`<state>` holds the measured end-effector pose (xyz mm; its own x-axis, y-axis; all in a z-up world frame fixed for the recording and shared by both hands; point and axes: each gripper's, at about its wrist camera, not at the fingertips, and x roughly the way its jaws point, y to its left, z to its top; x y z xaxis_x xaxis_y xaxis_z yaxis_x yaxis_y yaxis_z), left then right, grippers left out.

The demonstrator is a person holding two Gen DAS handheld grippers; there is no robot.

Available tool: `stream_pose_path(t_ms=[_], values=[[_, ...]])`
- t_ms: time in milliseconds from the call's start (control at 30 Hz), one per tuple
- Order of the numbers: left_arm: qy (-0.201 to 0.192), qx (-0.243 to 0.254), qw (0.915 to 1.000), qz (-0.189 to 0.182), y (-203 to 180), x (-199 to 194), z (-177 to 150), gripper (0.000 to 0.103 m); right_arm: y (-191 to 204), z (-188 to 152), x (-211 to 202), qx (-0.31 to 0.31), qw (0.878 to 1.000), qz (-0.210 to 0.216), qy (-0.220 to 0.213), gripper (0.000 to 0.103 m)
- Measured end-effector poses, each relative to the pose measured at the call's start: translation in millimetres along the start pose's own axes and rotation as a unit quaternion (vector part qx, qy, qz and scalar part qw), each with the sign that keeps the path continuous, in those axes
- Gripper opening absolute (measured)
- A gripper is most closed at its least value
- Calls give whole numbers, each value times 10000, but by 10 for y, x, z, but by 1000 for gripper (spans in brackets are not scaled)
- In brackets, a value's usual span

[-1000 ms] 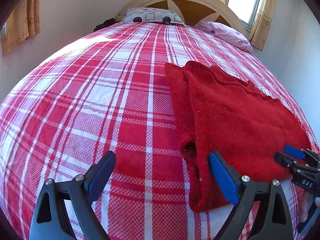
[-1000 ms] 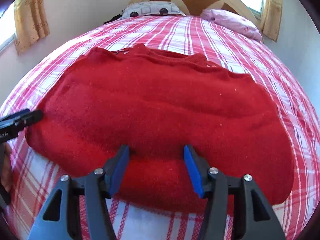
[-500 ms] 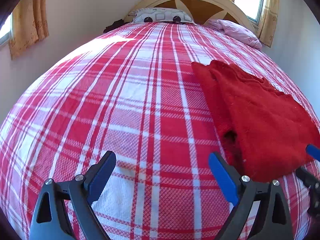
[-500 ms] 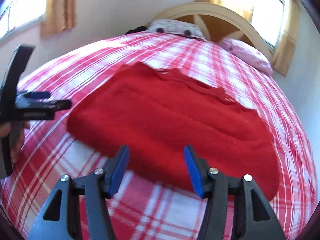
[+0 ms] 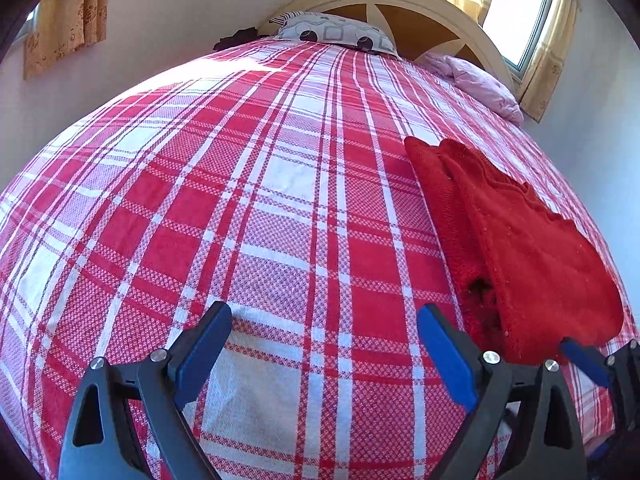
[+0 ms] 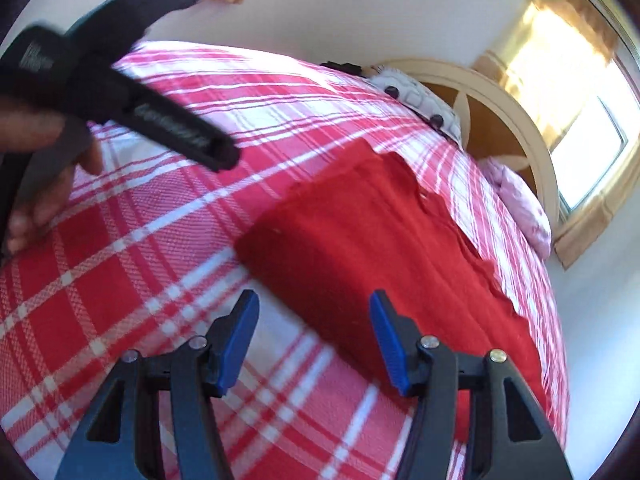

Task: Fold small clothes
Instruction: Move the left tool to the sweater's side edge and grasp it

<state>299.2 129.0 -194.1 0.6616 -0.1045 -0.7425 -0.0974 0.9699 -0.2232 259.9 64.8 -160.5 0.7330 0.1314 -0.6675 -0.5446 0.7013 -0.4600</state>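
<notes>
A folded red knit sweater [image 5: 532, 248] lies flat on the red and white plaid bed cover [image 5: 240, 216], at the right of the left wrist view. In the right wrist view the sweater [image 6: 380, 248] fills the middle. My left gripper [image 5: 324, 344] is open and empty above bare cover, left of the sweater's near edge. My right gripper [image 6: 314, 336] is open and empty, raised over the sweater's near left corner. The left gripper also shows in the right wrist view [image 6: 120, 96], held by a hand at the upper left.
A patterned pillow [image 5: 336, 32] and a pink pillow [image 5: 476, 80] lie at the wooden headboard [image 5: 424, 12]. A window with yellow curtains [image 5: 532, 20] is at the far right. A white wall runs close along the bed's right side.
Both grippers have pulled back from the sweater and lifted. The left one moved left over bare cover. The right one swung left and tilted. The sweater stays folded.
</notes>
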Motion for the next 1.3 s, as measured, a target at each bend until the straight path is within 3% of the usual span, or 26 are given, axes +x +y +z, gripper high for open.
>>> stream_pose_path(t_ms=[200,433,500,667,933,1100,1300], values=[[-45,-239,9992,-312,113,12,68,95,180,104,99,-445,9976,-513,-131,61],[-90,-689,9942,-825,296,52,184,95,91,164,258,-251,9972,-699,-37,59],[-92,-761,9929,-910,320,74,229,95,117,160,258,-299,9969,-728,-59,56],[54,-864,9882,-1262,318,179,409,95,160,142,284,-315,9967,-746,-59,33],[403,-657,9772,-1976,-26,542,741,95,182,122,302,-282,9969,-738,-61,26],[635,-765,9627,-2516,-246,787,975,95,189,112,305,-264,9969,-740,-77,26],[794,-539,9624,-2541,-505,982,1130,95,196,109,298,-233,9970,-730,-104,26]])
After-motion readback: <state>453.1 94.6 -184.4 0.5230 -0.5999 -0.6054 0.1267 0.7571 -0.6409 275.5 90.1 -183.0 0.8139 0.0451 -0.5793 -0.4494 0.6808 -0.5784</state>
